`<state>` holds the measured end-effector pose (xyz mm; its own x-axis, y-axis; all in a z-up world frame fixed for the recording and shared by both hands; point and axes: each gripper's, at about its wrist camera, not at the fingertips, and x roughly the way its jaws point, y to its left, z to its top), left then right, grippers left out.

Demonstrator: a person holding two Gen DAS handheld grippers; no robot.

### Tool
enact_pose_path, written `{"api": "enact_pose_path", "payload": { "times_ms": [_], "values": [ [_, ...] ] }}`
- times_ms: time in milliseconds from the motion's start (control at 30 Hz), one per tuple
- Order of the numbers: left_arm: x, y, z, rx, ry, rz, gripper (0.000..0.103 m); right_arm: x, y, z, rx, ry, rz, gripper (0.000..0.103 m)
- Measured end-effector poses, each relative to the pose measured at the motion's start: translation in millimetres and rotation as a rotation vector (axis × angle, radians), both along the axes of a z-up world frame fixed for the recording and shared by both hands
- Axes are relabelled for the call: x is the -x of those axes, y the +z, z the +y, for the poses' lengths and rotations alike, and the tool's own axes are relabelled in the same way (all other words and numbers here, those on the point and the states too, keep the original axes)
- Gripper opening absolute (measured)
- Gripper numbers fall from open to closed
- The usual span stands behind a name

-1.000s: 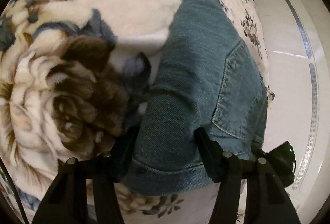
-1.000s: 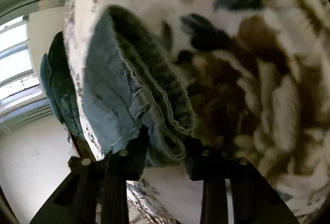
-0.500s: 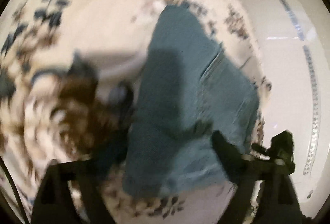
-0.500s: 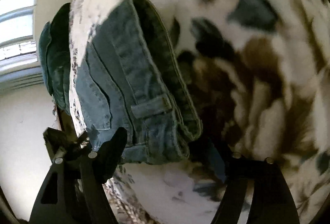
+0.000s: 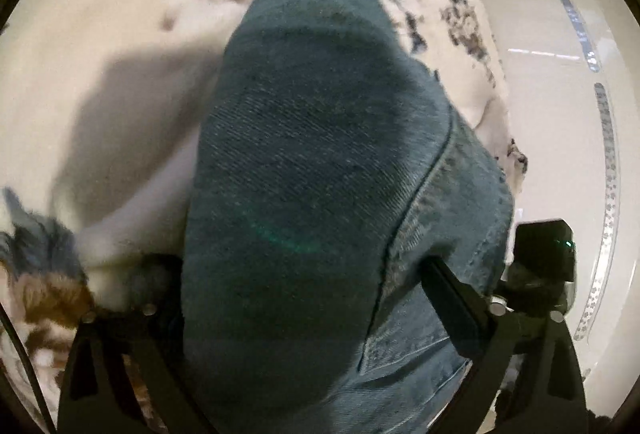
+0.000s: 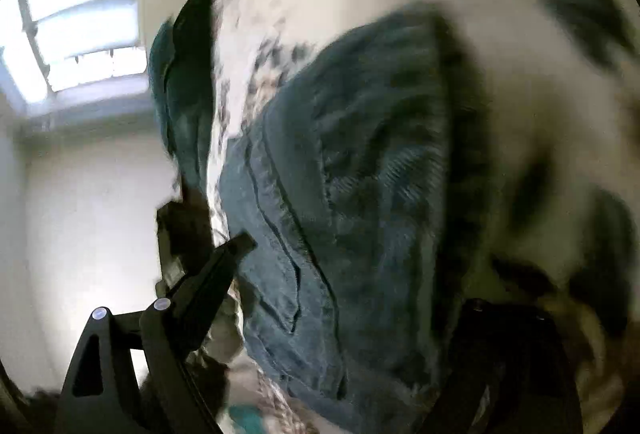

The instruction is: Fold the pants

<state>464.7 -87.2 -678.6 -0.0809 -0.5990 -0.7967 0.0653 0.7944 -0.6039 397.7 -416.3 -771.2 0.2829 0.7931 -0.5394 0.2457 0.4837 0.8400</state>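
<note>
While both pairs of jaws stand wide, the folded blue denim pants [image 5: 316,170] lie on a cream plush blanket with brown and blue flower print [image 5: 120,34], close to the blanket's edge where a pale glossy floor [image 5: 552,138] begins. Seen from the left wrist, the left gripper [image 5: 296,270] straddles the near end of the denim bundle: its black fingers [image 5: 452,298] sit on either side of the cloth, and its jaws are closing a little from their widest, with the denim between them but the pads not visibly pressing on it. A stitched seam runs down the right side of the bundle, and a dark shadow falls over its middle. From the right wrist the view is blurred; the right gripper [image 6: 360,266] has its jaws opening, one black finger [image 6: 224,266] just off the left edge of the same pants [image 6: 352,194] and the other low at the right, with the denim lying loose between them. Beyond the blanket's edge hangs a dark green cloth [image 6: 180,94], with a bright window [image 6: 80,26] behind it.
</note>
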Motion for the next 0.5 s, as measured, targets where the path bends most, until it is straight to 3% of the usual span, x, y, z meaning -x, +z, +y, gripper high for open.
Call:
{"api": "enact_pose_path", "payload": {
  "times_ms": [67, 133, 167, 233, 333, 500],
  "values": [
    [3.3, 3.8, 1.1, 0.007, 0.004, -0.022, 0.083, -10.9, -11.3, 14.5, 0.113, 0.072, 0.039, 0.089],
    [6.1, 9.4, 6.0, 0.026, 0.016, -0.044, 0.062, -14.2, -18.9, 17.4, 0.115, 0.066, 0.047, 0.085],
    [7.1, 12.0, 8.7, 0.028, 0.019, -0.046, 0.059, -14.3, -17.3, 16.3, 0.111, 0.049, 0.051, 0.078],
    [8.3, 20.4, 10.6, 0.028, 0.021, -0.059, 0.049, -11.7, -12.7, 14.0, 0.111, 0.031, 0.055, 0.049],
    [9.8, 33.2, 10.3, 0.029, 0.011, -0.077, 0.043, -5.8, 0.2, 14.1, 0.127, 0.011, 0.042, 0.039],
    [11.3, 70.5, 30.9, 0.066, 0.027, -0.133, 0.038, -7.7, 37.7, 27.5, 0.145, 0.016, -0.008, 0.033]
  ]
}}
